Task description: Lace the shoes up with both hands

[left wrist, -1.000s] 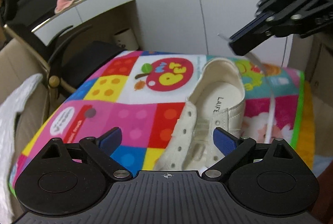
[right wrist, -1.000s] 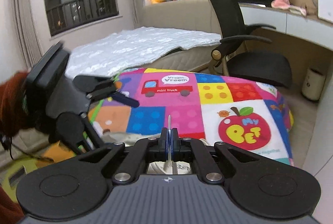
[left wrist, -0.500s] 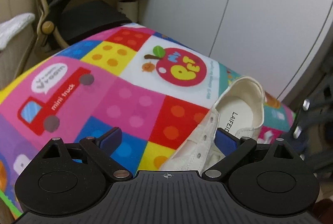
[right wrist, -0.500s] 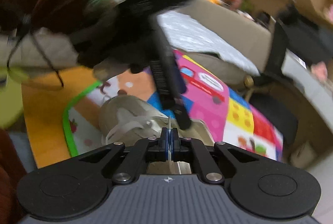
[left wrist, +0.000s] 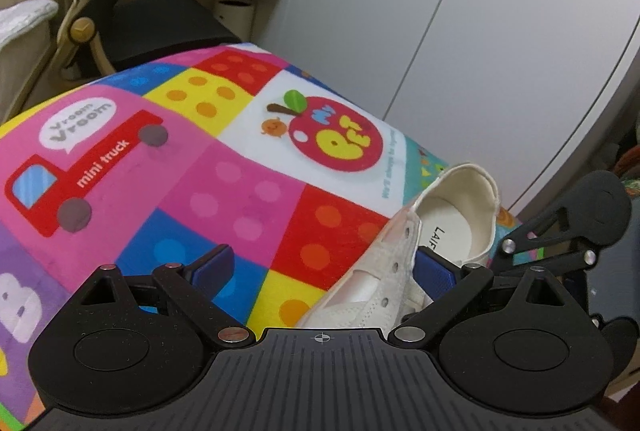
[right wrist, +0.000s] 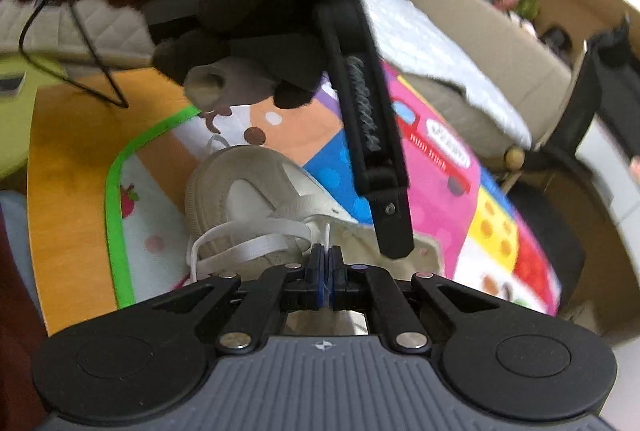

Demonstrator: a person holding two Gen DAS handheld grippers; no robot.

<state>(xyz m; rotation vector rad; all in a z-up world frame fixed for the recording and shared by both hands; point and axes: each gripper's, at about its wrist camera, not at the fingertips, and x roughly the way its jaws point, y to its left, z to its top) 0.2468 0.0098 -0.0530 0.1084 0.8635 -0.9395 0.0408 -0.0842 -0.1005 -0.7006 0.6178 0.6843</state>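
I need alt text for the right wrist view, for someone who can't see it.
The right gripper is shut on the tip of a white shoelace that loops back to a cream shoe on a colourful play mat. The left gripper reaches down over the shoe.

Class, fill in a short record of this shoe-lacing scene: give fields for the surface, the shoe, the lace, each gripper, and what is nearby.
surface: bright patchwork play mat with a truck and an apple printed on it
shoe: white shoe lying on the mat, opening facing the left wrist camera
lace: white lace looped over the shoe's front
right gripper: shut, pinching the lace tip
left gripper: open, holding nothing, one finger close by the shoe
nearby: black office chair, white cupboard doors
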